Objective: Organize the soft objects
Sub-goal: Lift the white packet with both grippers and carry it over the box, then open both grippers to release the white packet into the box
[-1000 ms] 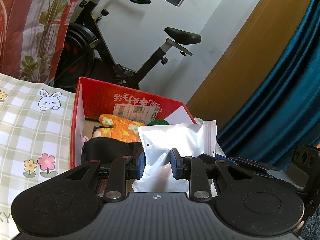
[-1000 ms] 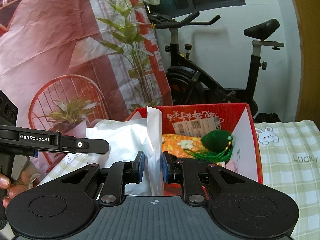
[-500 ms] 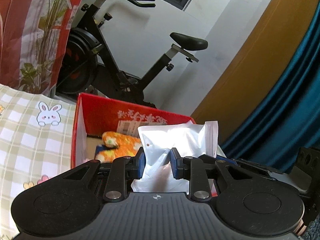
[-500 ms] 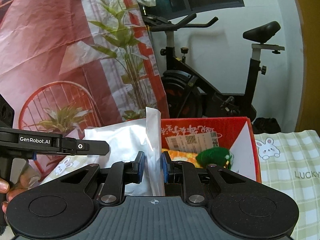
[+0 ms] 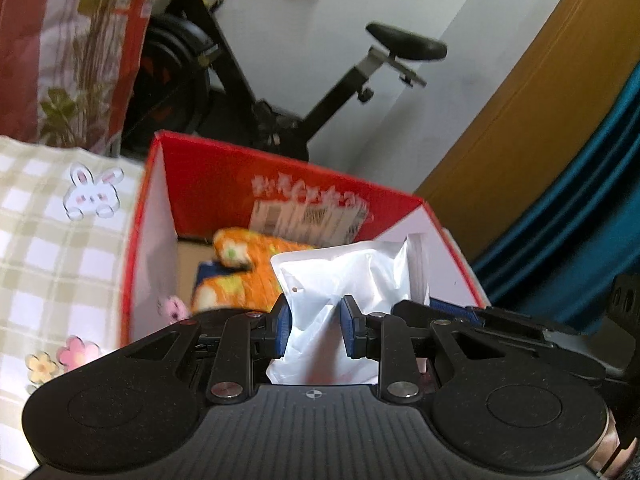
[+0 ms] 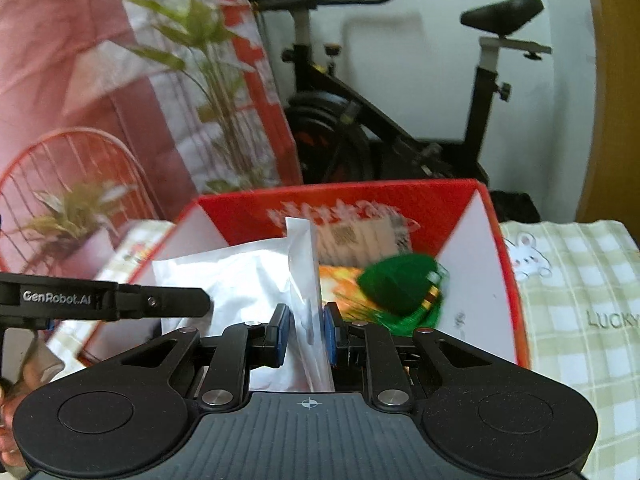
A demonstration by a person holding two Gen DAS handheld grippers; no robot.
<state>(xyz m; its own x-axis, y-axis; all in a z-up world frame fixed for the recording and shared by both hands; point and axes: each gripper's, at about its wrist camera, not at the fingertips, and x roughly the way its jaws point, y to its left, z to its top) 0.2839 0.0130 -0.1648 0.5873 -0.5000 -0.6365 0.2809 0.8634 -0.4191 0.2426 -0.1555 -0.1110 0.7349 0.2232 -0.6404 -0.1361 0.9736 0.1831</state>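
My left gripper (image 5: 313,330) is clenched on one end of the white pouch (image 5: 352,276), and my right gripper (image 6: 306,334) pinches its other edge, so the pouch hangs between them just over the near side of the red box (image 5: 280,184). To do this well, I judge I should lower both ends evenly into the box, beside the orange cloth (image 5: 256,264), then let go together. Only the right view shows the green pouch (image 6: 400,284) in the box; only the left shows the teal curtain (image 5: 580,216) beyond the box.
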